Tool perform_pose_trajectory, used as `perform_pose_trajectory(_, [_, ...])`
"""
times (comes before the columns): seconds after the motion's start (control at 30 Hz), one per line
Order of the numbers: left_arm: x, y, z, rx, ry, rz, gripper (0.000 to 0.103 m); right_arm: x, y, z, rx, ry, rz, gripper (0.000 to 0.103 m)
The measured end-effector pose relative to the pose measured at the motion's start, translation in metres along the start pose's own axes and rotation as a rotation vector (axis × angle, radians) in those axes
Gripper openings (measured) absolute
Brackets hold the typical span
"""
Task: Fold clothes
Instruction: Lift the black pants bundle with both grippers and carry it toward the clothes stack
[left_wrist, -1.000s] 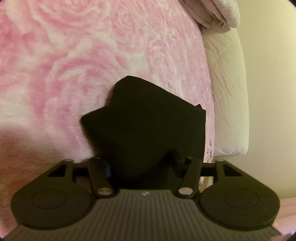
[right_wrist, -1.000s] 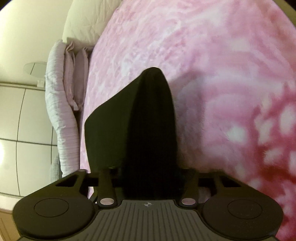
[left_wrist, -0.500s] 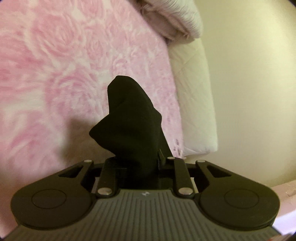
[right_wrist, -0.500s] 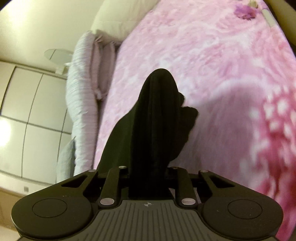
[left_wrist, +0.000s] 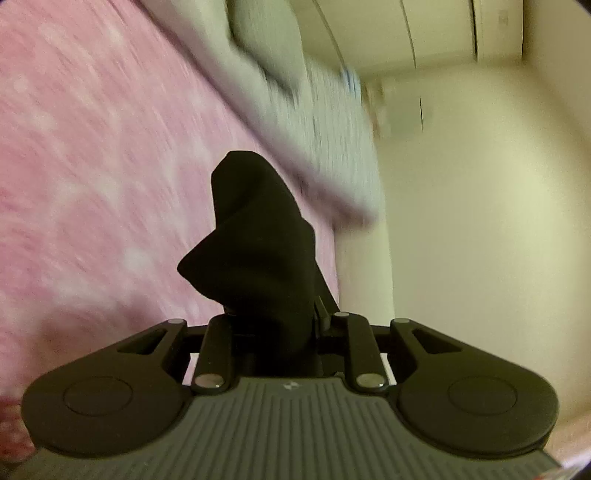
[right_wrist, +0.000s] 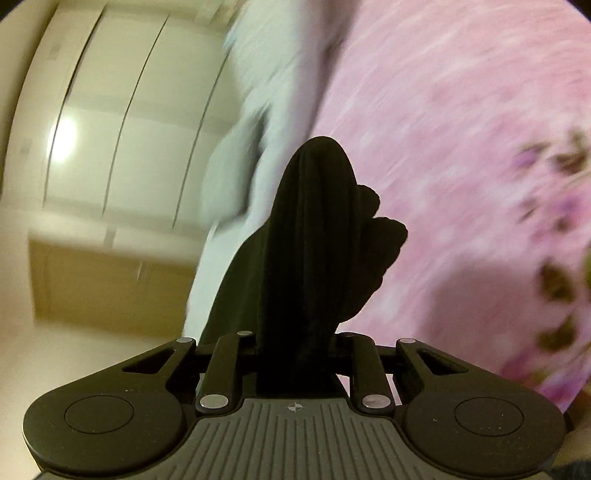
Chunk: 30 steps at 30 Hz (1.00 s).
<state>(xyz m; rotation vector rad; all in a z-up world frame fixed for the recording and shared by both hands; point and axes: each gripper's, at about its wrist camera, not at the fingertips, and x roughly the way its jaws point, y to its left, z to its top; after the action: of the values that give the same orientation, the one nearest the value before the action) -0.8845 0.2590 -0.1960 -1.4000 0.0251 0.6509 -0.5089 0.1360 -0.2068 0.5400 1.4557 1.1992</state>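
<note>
Both grippers clamped | left fingers (left_wrist: 236, 332) pinch black garment (left_wrist: 255, 236) | right fingers (right_wrist: 236, 354) pinch it too

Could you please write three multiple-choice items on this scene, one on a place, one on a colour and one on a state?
1. In the left wrist view, where is the pink blanket?
A. left of the garment
B. right of the garment
C. only above it

2. What colour is the garment?
A. white
B. black
C. red

3. What is the state of the left gripper and right gripper?
A. both open, holding nothing
B. only the right one grips cloth
C. each shut on the garment

Answers:
1 A, pink fills the left part of the frame, with the pale wall on the right.
2 B, the cloth is black in both views.
3 C, black cloth is bunched between the fingers of each gripper.
</note>
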Motion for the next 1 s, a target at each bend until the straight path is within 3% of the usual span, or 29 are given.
perform_pose_trajectory(0.3, [-0.198,0.028,-0.009,-0.108,-0.520,0.048,0.018,0.123,0.130,-0.073,-0.315,0.454,0.218,0.021])
perform_pose_trajectory(0.43, [-0.268,0.045,0.008,-0.134,-0.677,0.073,0.018,0.175,0.178,-0.130,-0.390,0.605,0.260,0.021])
perform_pose_trajectory(0.53, [-0.320,0.065,0.041,-0.135,-0.760,0.071,0.018,0.212,0.216,-0.183,-0.434,0.683,0.314,0.021])
perform_pose_trajectory(0.77, [-0.429,0.116,0.159,-0.083,-0.882,0.086,0.018,0.330,0.309,-0.296,-0.476,0.764,0.413,0.021])
perform_pose_trajectory(1.0, [-0.478,0.199,0.244,-0.107,-0.945,0.140,0.019,0.444,0.360,-0.388,-0.537,0.832,0.426,0.021])
